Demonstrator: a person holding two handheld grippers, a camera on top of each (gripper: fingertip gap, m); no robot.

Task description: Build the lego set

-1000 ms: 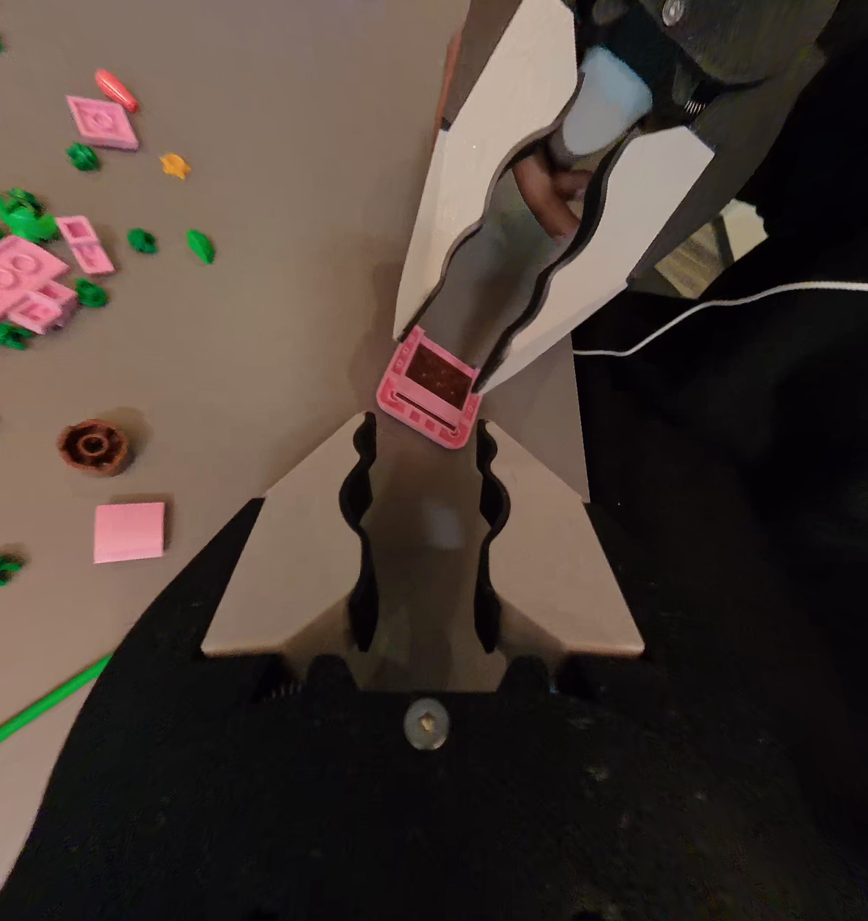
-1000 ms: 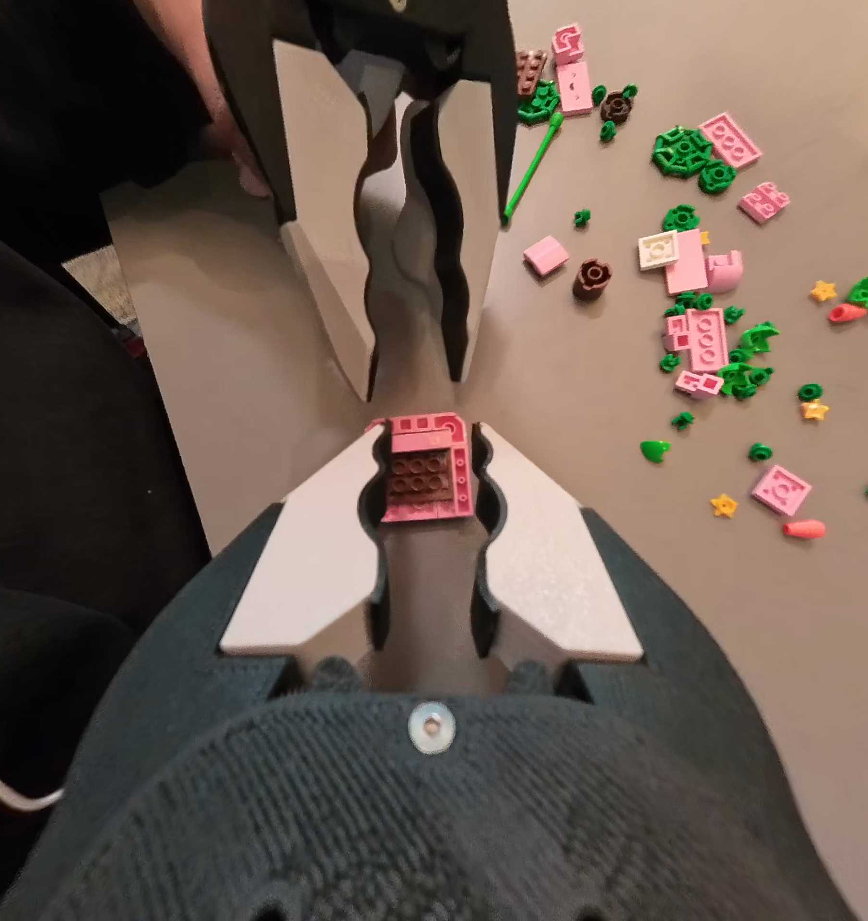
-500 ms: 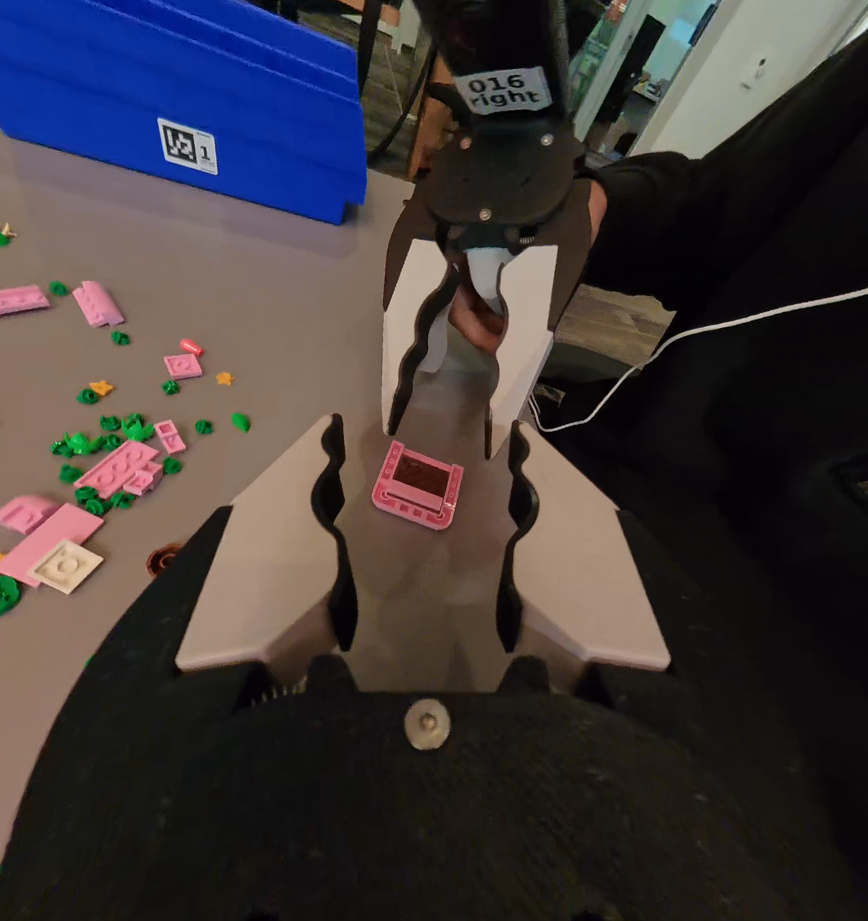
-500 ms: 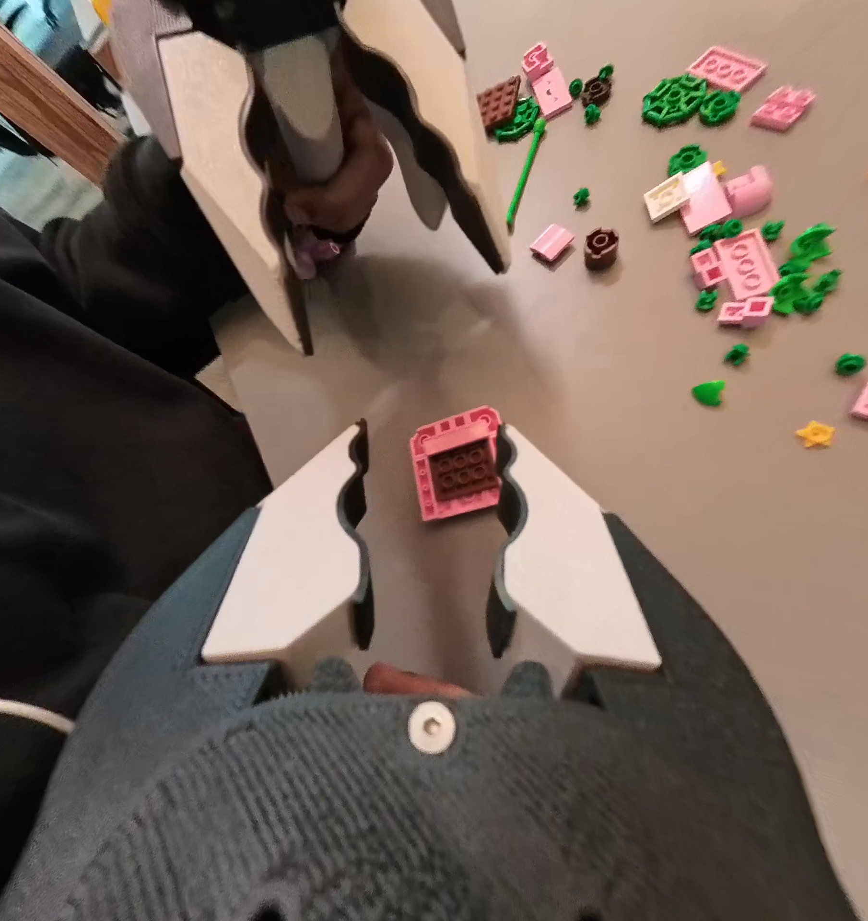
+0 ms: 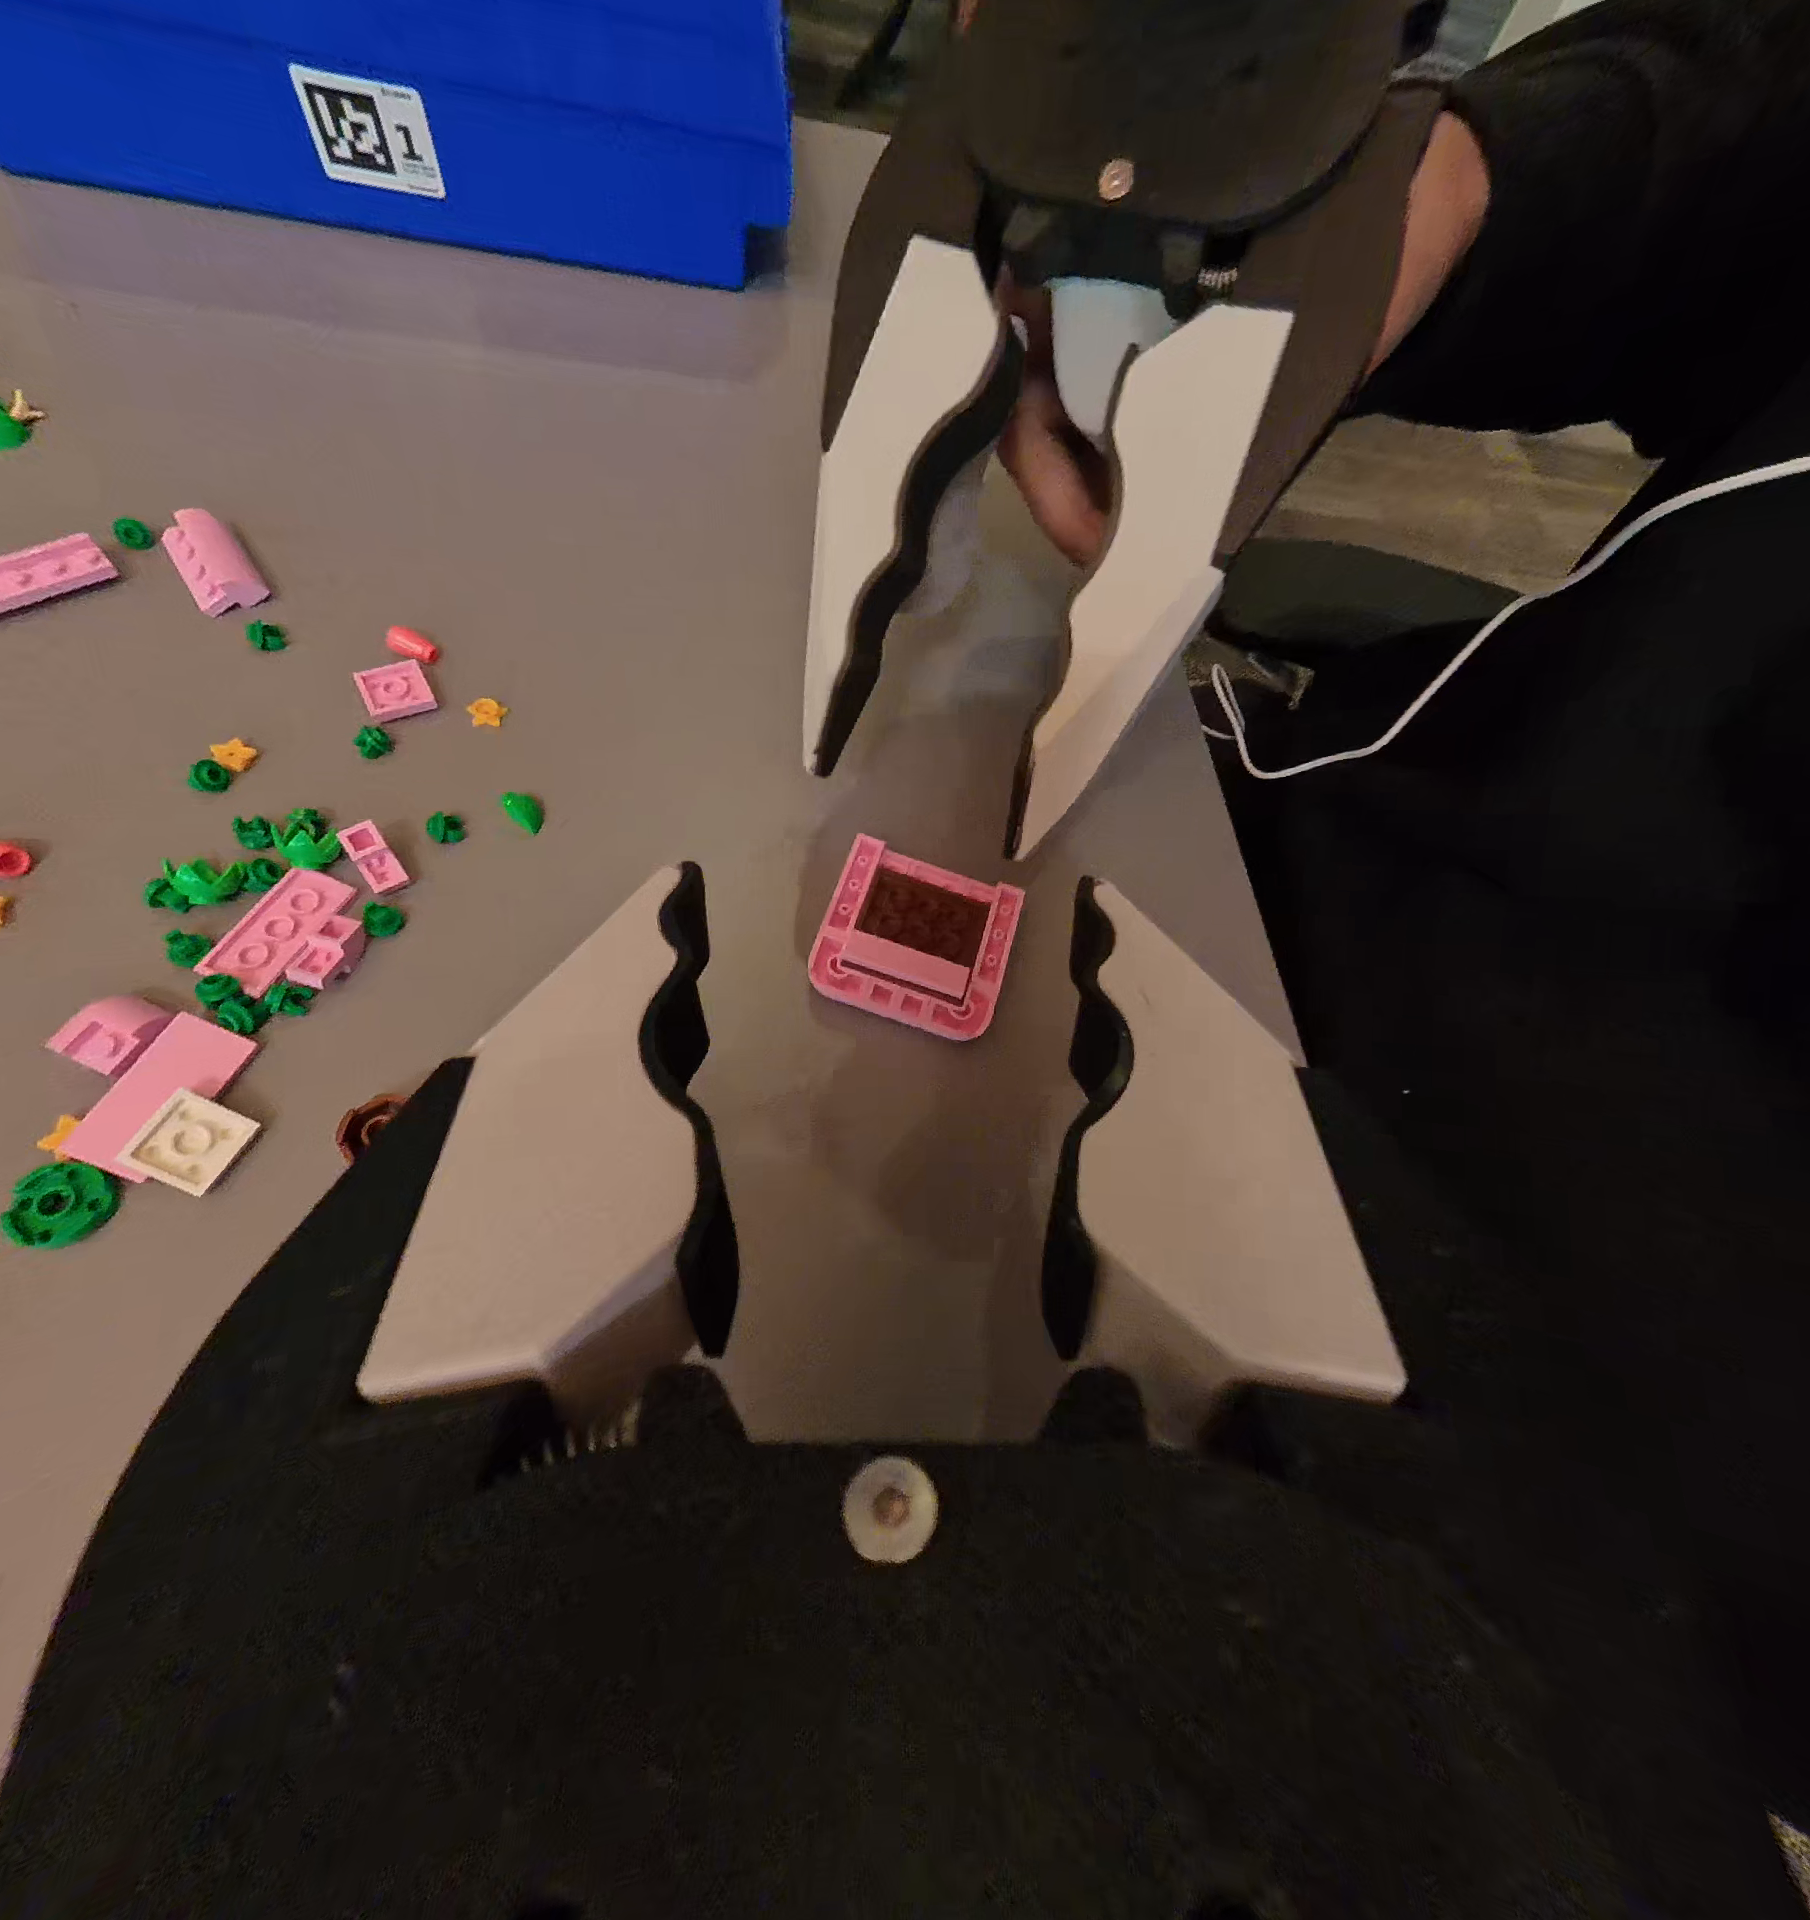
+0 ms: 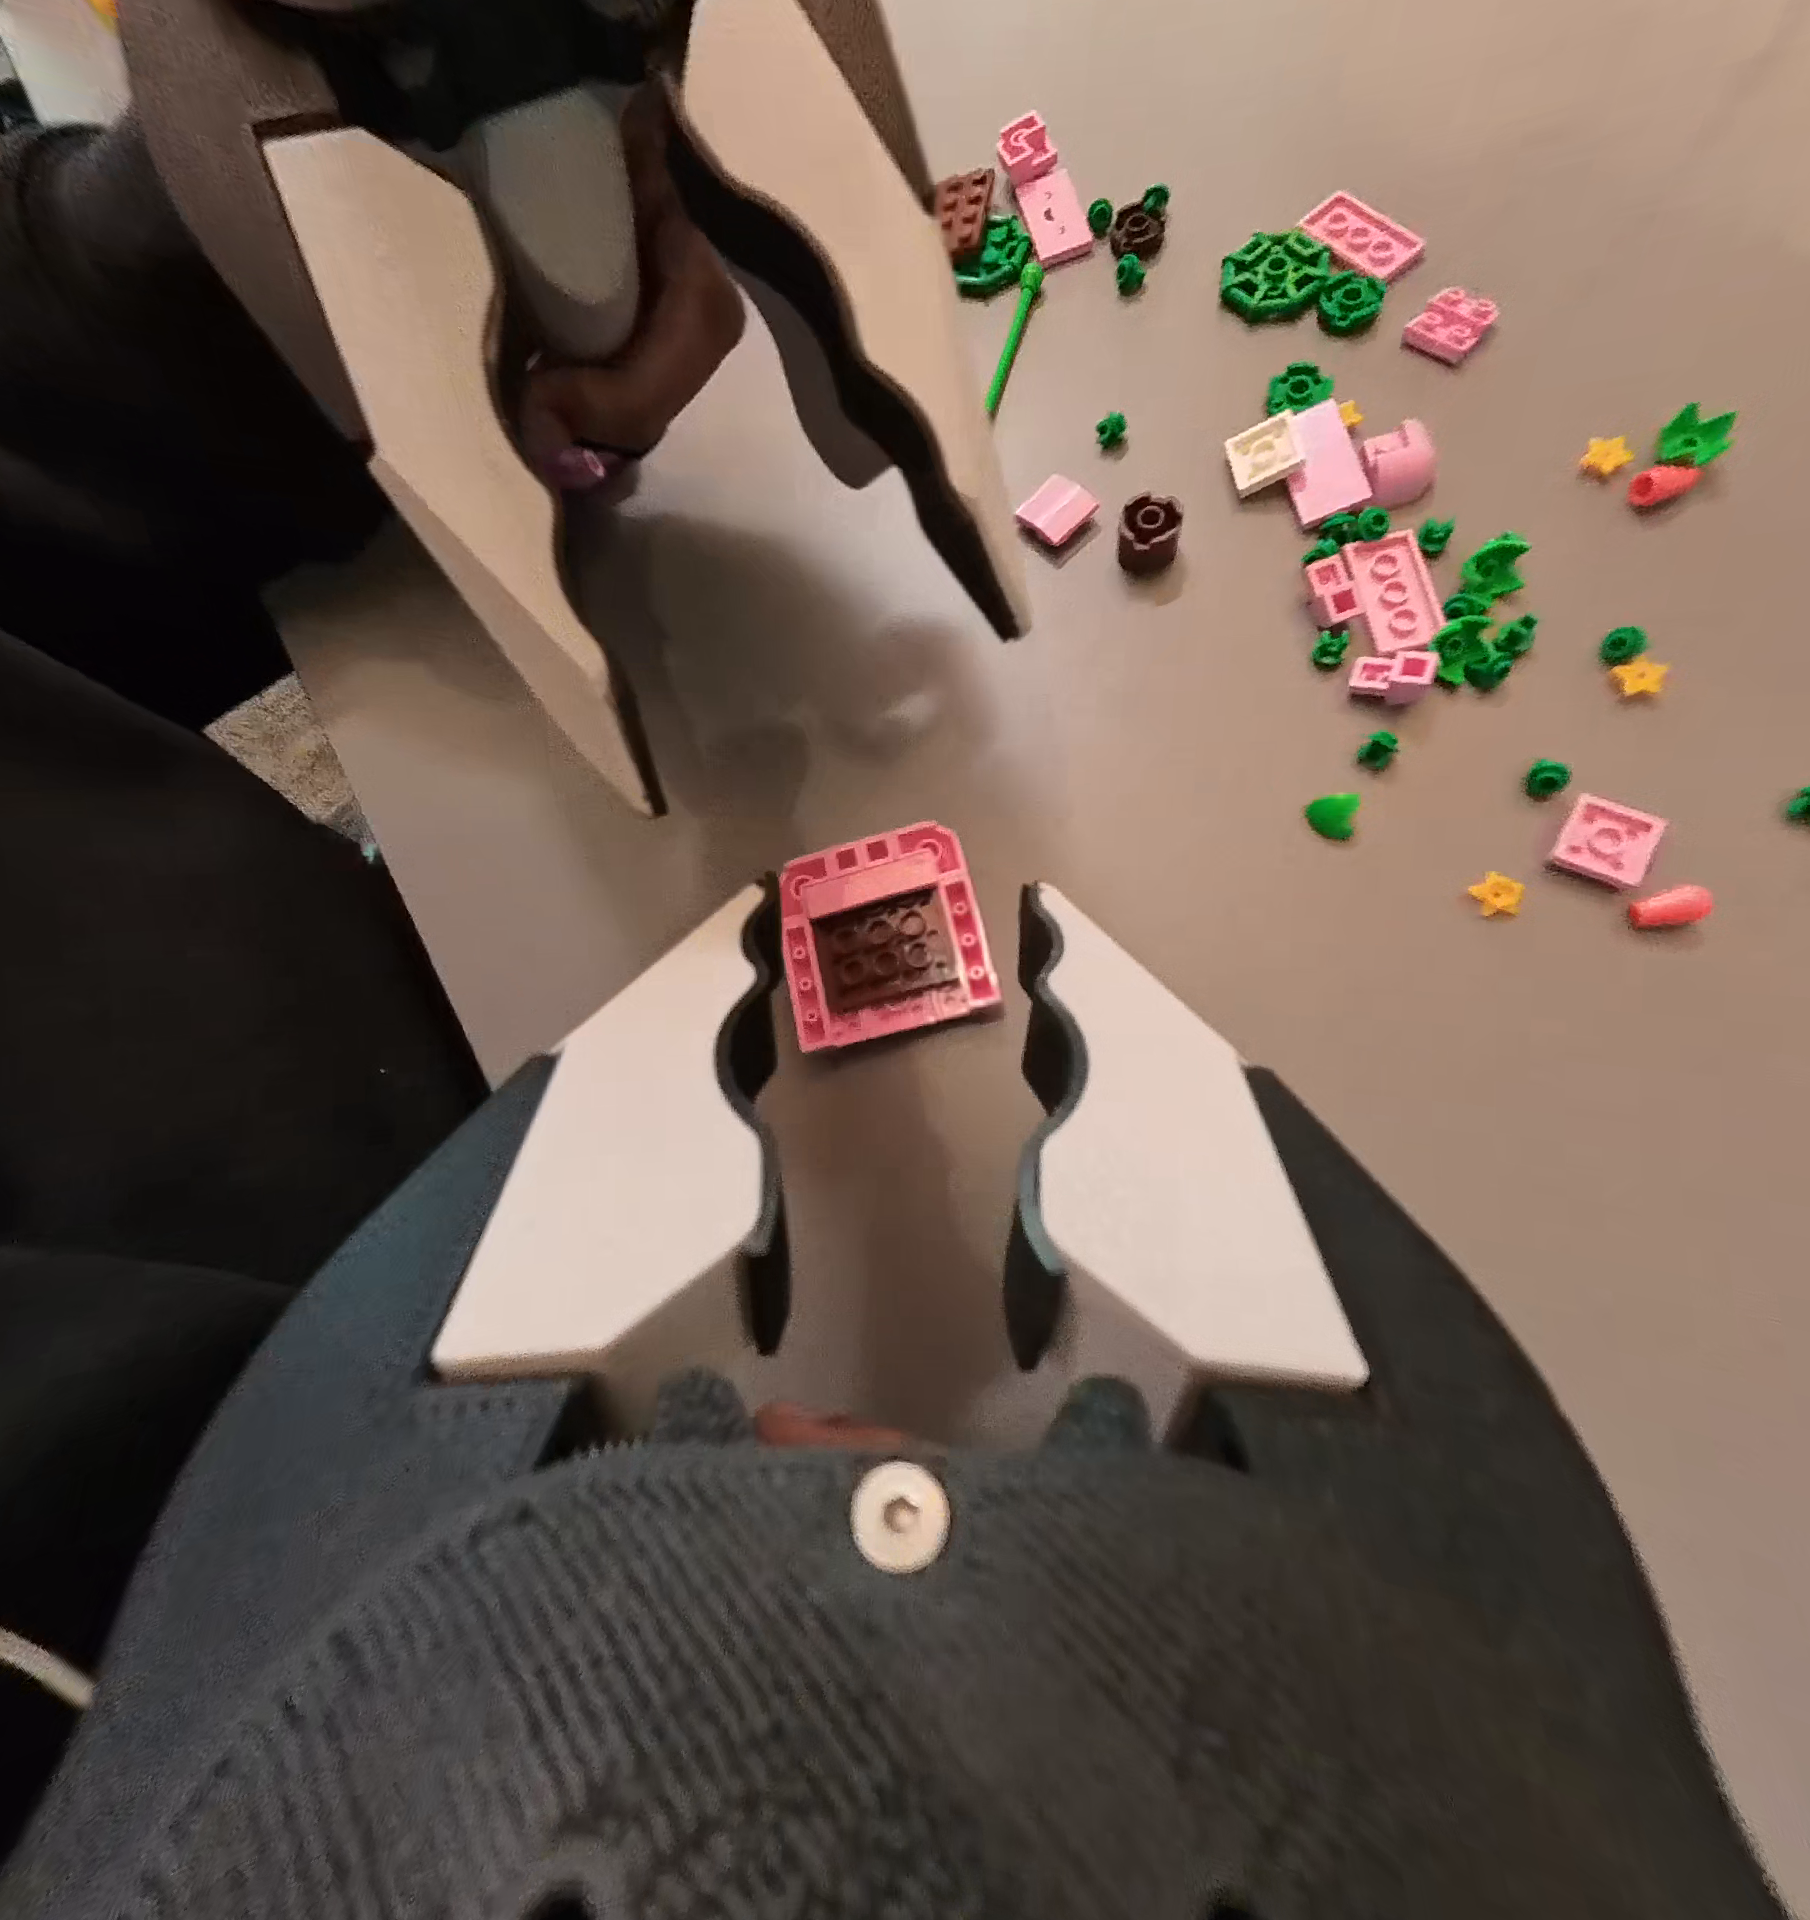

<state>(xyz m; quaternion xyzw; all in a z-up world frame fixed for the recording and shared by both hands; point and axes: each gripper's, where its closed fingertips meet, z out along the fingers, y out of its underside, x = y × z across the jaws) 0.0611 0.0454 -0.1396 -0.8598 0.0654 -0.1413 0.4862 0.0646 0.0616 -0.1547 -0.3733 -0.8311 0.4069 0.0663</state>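
A small pink lego frame with a brown studded plate set inside it lies flat on the grey table, close to the table's edge. It also shows in the right wrist view. My left gripper is open and empty, with its fingertips on either side of the frame and above it. My right gripper is open and empty too. Its left fingertip is close beside the frame. The two grippers face each other across the frame: the right one shows in the left wrist view, the left one in the right wrist view.
Loose pink, green, yellow and red pieces are scattered away from the table's edge. A brown round piece, a pink tile and a green rod lie nearer. A blue bin stands at the back. A white cable hangs past the edge. The tips of both grippers are at nearly the same place. Between my left fingertips and the brown round piece there is roughly 8 cm.
A second ago my right gripper was shut on the pink frame. It has opened and the frame now lies on the table. Both grippers have opened wider and drawn back and up.
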